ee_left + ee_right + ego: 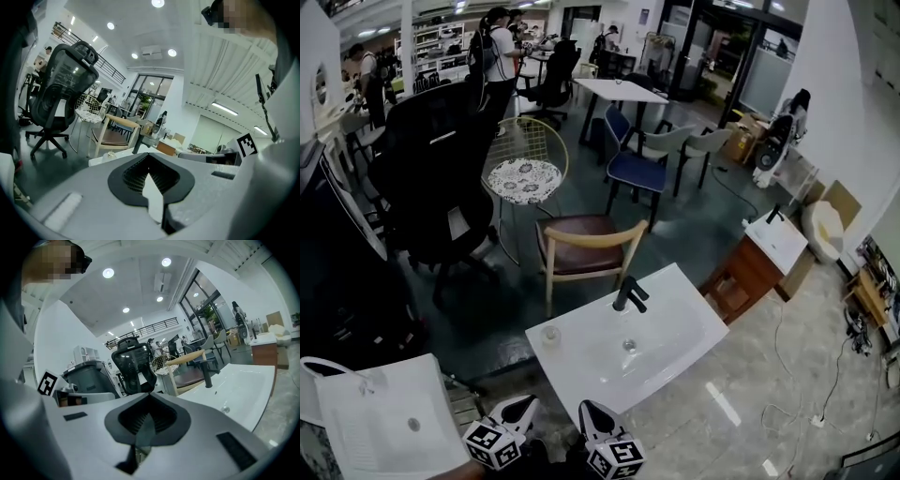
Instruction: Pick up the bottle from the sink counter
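Both tools sit low at the near edge of the head view, side by side and close together, short of the sink counter. The left gripper has its jaws pressed together; its own view shows the ribbed black pads meeting with nothing caught between them. The right gripper is in the same condition, jaws together and empty, pointing over the white counter toward the faucet. The bottle is a small, clear-looking item standing upright on the flat counter top near the counter's left corner, left of the basin and its drain and apart from the black faucet at the back edge. It is too small for me to make out a cap or label. It lies ahead of the left gripper, with neither gripper touching it. In the left gripper view it appears just above the jaw housing, on the white edge of the counter. Behind the counter stands a wooden chair with a brown seat, and a black office chair stands farther left.
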The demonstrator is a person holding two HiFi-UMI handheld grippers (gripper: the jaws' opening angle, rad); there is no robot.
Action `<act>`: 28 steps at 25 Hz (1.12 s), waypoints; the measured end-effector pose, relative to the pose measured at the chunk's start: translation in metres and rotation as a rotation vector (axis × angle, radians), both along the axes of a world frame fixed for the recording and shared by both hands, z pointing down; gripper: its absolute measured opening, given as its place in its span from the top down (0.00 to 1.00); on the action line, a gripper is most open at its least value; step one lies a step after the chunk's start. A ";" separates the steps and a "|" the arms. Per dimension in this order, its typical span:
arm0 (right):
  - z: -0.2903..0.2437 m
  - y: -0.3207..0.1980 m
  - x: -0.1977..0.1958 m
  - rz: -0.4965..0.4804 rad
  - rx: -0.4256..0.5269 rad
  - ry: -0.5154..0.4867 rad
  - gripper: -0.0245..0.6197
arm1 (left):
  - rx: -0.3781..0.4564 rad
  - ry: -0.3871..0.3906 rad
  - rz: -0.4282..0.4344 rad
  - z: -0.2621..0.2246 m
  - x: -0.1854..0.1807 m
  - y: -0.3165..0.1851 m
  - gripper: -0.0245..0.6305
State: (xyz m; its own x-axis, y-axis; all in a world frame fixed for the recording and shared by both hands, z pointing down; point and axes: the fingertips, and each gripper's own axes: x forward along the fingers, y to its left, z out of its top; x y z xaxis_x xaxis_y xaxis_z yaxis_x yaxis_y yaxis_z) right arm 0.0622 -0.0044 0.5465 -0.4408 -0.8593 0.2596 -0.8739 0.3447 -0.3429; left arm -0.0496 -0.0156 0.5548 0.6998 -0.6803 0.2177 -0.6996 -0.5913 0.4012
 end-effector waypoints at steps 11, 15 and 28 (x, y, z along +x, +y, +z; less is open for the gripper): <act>0.013 -0.067 0.056 -0.086 0.002 -0.026 0.95 | 0.031 -0.038 -0.116 0.004 0.043 -0.064 0.96; 0.017 -0.079 0.069 -0.122 -0.007 -0.028 0.95 | 0.034 -0.086 -0.183 0.015 0.038 -0.083 0.96; 0.039 -0.134 0.080 -0.076 -0.044 -0.016 0.95 | 0.054 -0.287 -0.204 0.071 0.002 -0.167 0.81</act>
